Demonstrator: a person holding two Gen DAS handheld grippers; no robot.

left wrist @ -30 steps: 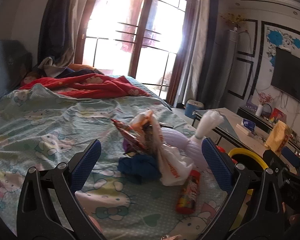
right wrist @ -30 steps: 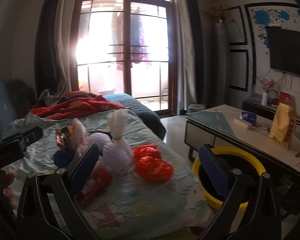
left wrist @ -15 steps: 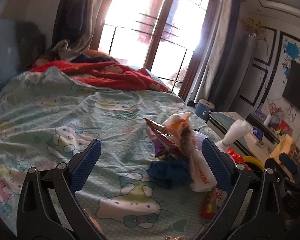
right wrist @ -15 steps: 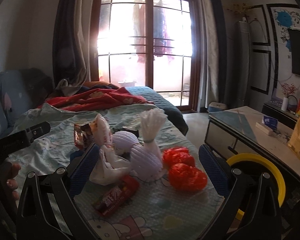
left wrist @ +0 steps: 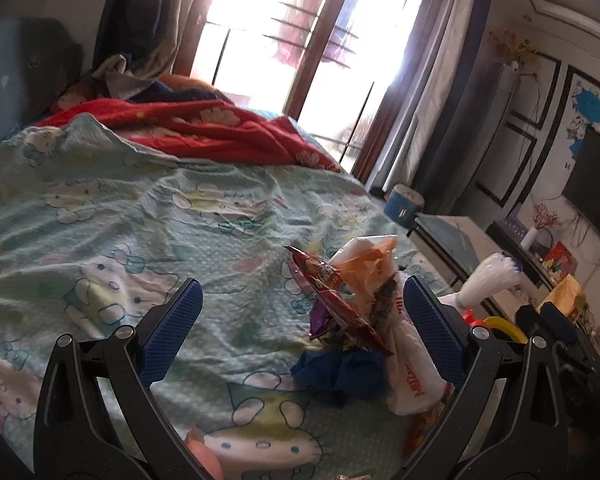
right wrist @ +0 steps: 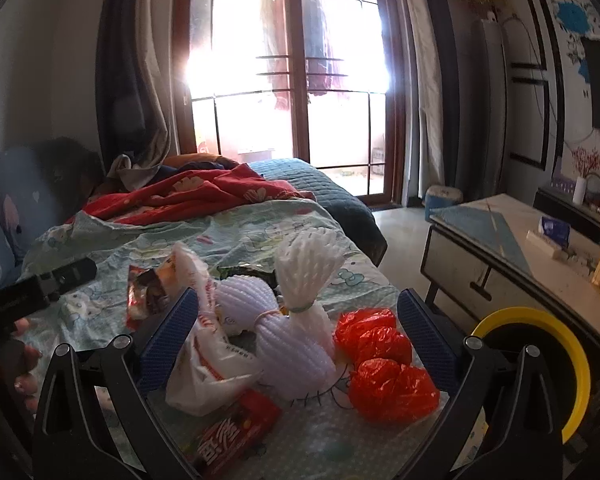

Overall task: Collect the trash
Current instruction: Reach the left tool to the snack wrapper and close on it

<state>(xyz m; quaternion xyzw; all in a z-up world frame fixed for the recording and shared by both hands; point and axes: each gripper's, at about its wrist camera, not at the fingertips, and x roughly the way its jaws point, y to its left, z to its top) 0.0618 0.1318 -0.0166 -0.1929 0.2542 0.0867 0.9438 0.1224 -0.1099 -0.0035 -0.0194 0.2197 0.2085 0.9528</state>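
Trash lies heaped on the cartoon-print bedsheet (left wrist: 148, 216): one crinkly white plastic bag (right wrist: 208, 364), two ribbed white foam nets (right wrist: 296, 344), two crumpled glossy red bags (right wrist: 384, 368), one flat red snack wrapper (right wrist: 236, 432), one foil chip packet (left wrist: 336, 304) and one dark blue wad (left wrist: 344, 372). Left gripper (left wrist: 300, 336) stands wide open and empty, the heap at its 3 o'clock against the right finger. Right gripper (right wrist: 296, 344) gapes open too, holding nothing, foam nets dead centre between its fingers, with a yellow-rimmed bin (right wrist: 556, 348) at 3 o'clock.

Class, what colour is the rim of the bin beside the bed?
Yellow; the bin rim shows best in the right wrist view.
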